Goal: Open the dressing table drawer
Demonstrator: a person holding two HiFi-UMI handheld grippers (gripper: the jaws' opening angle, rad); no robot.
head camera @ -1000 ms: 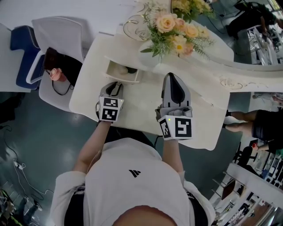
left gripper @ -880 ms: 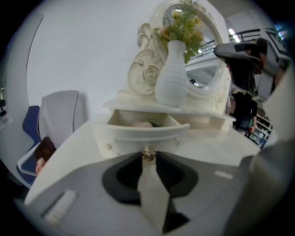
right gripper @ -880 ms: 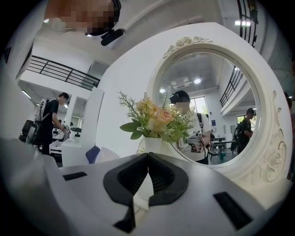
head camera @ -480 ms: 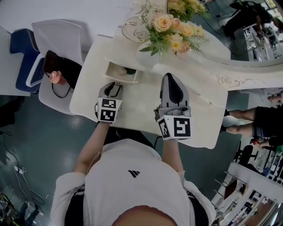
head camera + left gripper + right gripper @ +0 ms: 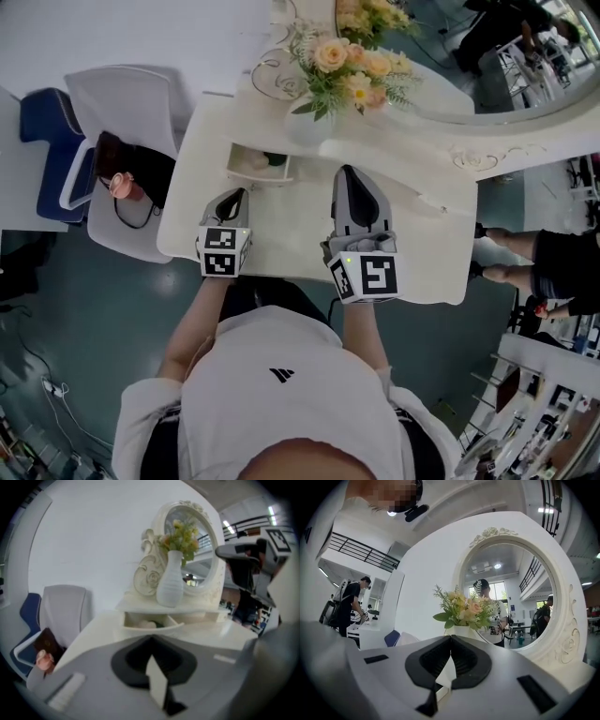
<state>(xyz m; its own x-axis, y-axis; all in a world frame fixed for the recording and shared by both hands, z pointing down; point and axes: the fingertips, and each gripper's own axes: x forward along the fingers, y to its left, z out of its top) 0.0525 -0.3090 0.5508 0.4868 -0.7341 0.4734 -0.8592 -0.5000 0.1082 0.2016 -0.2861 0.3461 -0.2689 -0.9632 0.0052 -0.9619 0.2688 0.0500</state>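
The white dressing table has a small drawer standing pulled out, with small items inside. In the left gripper view the open drawer lies ahead, under the shelf that carries a white vase. My left gripper hangs over the tabletop a little short of the drawer front, apart from it. Its jaws are shut with nothing in them. My right gripper is to the right of the drawer, pointing level at the vase and mirror. It is shut and empty too.
A vase of flowers and an oval mirror stand at the back of the table. A white chair with a dark bag is at the left, beside a blue chair. A person stands at the right edge.
My left gripper has drawn back from the drawer front toward me and risen a little, and its jaws have closed. The drawer stays open. The right gripper has barely shifted.
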